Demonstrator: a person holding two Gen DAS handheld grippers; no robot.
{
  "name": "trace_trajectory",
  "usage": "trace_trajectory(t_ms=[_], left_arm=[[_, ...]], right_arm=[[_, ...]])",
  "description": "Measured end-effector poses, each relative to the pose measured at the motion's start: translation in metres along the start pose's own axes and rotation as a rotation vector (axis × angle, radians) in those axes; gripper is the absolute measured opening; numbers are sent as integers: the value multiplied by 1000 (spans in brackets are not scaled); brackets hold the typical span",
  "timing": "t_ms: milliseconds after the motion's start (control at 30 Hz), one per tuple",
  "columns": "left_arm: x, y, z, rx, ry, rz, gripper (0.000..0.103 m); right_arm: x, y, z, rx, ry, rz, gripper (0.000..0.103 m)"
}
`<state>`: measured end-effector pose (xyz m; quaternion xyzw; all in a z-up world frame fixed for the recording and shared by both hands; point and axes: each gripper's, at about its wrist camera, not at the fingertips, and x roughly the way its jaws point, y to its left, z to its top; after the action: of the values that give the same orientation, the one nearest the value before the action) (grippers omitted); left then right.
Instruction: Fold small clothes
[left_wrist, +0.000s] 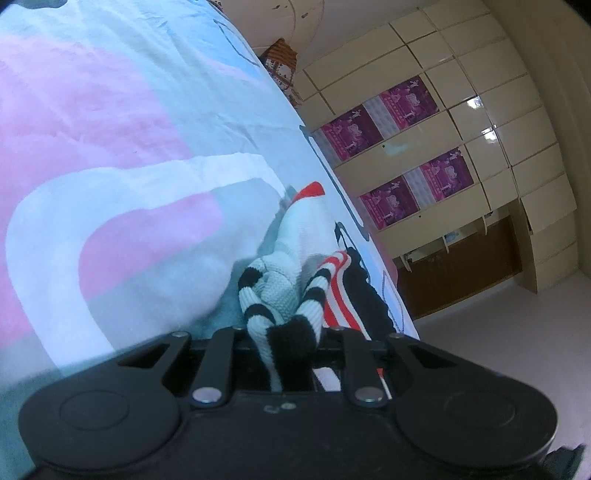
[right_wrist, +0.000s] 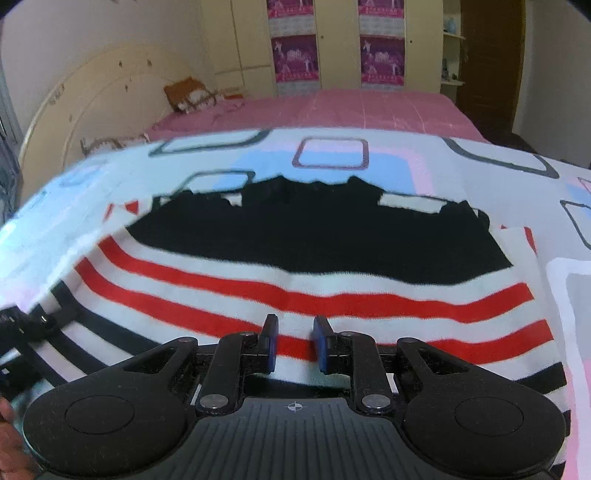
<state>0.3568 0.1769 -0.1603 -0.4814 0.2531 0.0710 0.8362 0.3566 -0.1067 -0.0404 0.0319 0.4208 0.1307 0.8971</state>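
A small knit sweater (right_wrist: 303, 266) lies spread on the patterned bed sheet (right_wrist: 332, 158). It is black at the top, with red and black stripes on white below. My right gripper (right_wrist: 294, 328) hovers low over its striped lower part, jaws open and empty, blue pads (right_wrist: 324, 343) showing. My left gripper (left_wrist: 291, 332) is shut on a bunched black-and-white striped edge of the sweater (left_wrist: 284, 291) at its left side; its fingertips are hidden by the fabric. The left gripper also shows at the far left of the right wrist view (right_wrist: 22, 325).
The sheet (left_wrist: 110, 147) covers a bed with a pink mattress (right_wrist: 332, 107) and a cream headboard (right_wrist: 92, 96). A cream wardrobe with purple panels (left_wrist: 406, 147) stands beyond the bed edge. A brown door (right_wrist: 487, 55) is at the right.
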Motion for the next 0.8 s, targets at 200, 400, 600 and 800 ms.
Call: trace_trajectory(t_ms=[200,400,600,800], left_arm=[[-4,-5,-2,27,-16,7,17],[-9,-11,-6,42,-39,18,16],[-17,-22,-5,81,-55,9,16],[-21,-30,-7,118,-59,22,15]], right_arm=[[-8,1,0,-49,-66,6,22],[7,-5,-8,-90,-52,-6,11],[7,-2,-14,-179,-76,-12,7],[-6,0,-9,-210,-138,32,0]])
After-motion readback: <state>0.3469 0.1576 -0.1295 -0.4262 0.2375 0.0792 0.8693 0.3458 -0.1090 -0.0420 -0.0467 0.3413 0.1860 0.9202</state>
